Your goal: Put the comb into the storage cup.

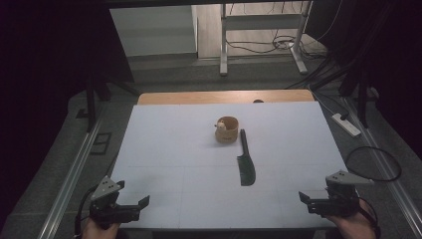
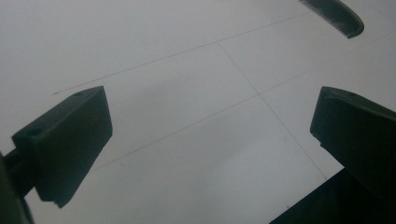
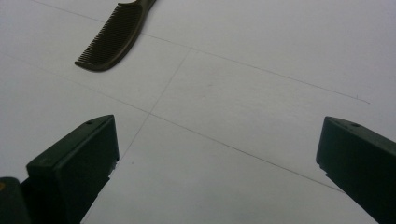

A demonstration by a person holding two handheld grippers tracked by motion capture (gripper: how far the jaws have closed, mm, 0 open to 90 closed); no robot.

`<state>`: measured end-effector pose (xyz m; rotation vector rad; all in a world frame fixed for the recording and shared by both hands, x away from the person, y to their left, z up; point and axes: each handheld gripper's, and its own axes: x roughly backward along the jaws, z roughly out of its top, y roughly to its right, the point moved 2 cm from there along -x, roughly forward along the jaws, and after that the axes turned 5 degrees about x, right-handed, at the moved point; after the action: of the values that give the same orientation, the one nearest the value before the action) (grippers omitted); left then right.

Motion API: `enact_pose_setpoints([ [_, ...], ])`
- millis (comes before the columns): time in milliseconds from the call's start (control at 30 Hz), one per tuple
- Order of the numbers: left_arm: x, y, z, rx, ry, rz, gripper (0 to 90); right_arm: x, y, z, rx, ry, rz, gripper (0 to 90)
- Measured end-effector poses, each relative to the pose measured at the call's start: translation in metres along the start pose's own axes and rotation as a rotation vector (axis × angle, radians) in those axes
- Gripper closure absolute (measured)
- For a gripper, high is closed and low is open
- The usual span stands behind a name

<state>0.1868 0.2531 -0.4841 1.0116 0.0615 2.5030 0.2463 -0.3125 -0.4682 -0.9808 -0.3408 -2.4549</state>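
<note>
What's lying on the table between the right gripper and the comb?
Nothing: in the high view, bare white table separates the open right gripper from the comb.

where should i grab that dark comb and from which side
Probably by its thin handle, the narrow end lying beside the wooden cup. The comb lies flat, so come straight down with jaws across the handle. The right gripper, open near the table's edge, looks closer to it.
</note>
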Motion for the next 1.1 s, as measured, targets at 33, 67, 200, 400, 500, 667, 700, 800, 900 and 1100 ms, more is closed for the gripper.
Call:
enact_pose_setpoints([
  [33, 0.0000, -0.0002, -0.0001, 0.003, 0.001, 0.000, 0.0, 0.0000, 0.0003, 0.0000, -0.004, 0.003, 0.003, 0.0],
  [67, 0.0002, -0.0007, -0.0002, 0.006, 0.002, -0.002, 0.0, 0.0002, 0.0005, 0.0000, -0.006, 0.005, 0.005, 0.0],
  [200, -0.0002, -0.0026, -0.0001, 0.020, -0.002, -0.012, 0.0, -0.0005, -0.0002, 0.0005, 0.002, 0.000, 0.009, 0.0],
  [400, 0.0000, -0.0025, -0.0001, 0.021, -0.004, -0.017, 0.0, -0.0005, -0.0003, 0.0004, 0.004, 0.001, 0.009, 0.0],
  [500, -0.0002, -0.0020, 0.0000, 0.018, -0.006, -0.014, 0.0, -0.0007, -0.0007, 0.0004, 0.007, -0.002, 0.006, 0.0],
  [667, 0.0010, -0.0033, -0.0002, 0.028, 0.003, -0.014, 0.0, -0.0014, -0.0002, 0.0007, 0.003, -0.007, 0.007, 0.0],
  [700, 0.0012, -0.0036, -0.0004, 0.033, 0.008, -0.016, 0.0, -0.0016, -0.0002, 0.0008, 0.003, -0.008, 0.009, 0.0],
  [800, 0.0019, -0.0037, -0.0005, 0.034, 0.011, -0.013, 0.0, -0.0016, -0.0007, 0.0011, 0.009, -0.009, 0.015, 0.0],
  [900, 0.0019, -0.0031, -0.0005, 0.031, 0.010, -0.008, 0.0, -0.0016, -0.0013, 0.0014, 0.015, -0.009, 0.021, 0.0],
  [1100, 0.0015, -0.0025, -0.0007, 0.025, 0.006, 0.000, 0.0, -0.0027, -0.0038, 0.0047, 0.039, -0.006, 0.044, 0.0],
])
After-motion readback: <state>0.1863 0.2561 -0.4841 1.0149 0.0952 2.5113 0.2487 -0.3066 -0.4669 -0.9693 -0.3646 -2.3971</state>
